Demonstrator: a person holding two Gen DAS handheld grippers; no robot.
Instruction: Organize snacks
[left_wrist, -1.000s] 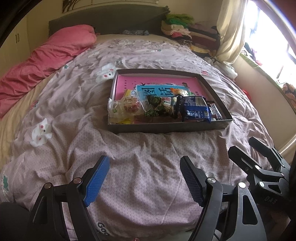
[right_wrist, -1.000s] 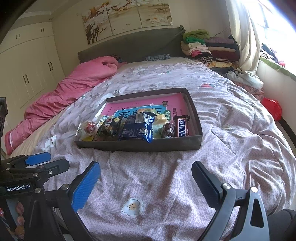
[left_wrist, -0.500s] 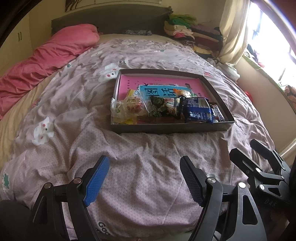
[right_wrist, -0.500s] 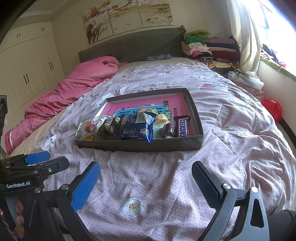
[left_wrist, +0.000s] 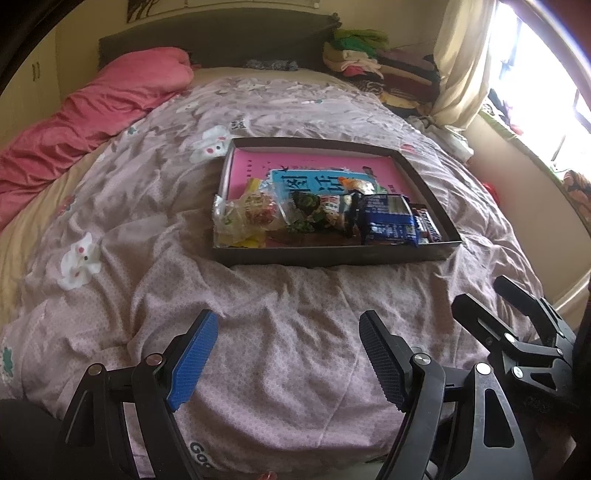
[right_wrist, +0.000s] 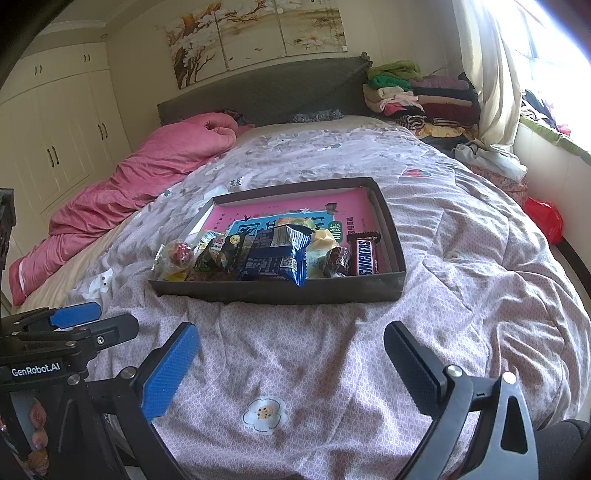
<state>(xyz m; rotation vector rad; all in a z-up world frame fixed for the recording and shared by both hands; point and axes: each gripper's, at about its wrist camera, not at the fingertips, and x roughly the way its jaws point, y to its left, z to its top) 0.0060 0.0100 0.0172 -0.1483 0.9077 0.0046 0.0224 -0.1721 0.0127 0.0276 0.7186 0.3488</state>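
Left wrist view shows the left tongs (left_wrist: 288, 354) standing wide, nothing between the blue pads, hovering over the pale patterned bed cover (left_wrist: 110, 221) without touching it. The right tongs (right_wrist: 291, 365) stand just as wide and empty over the same cover; in the left view they sit at the lower right edge.

Well ahead of both, one shallow dark box (left_wrist: 332, 256) lies on the bed, lined with pink and blue printed paper. The snacks are heaped along its near side: one clear bag of small sweets (left_wrist: 247, 218) at the left, one green-patterned packet (left_wrist: 304, 210) beside it, one blue wrapper (right_wrist: 275, 258) in the middle, one Snickers bar (right_wrist: 365, 256) at the right end. Smaller wrapped pieces between them are too jumbled to count.

One pink quilt (right_wrist: 147, 173) lies bunched along the bed's far left side.
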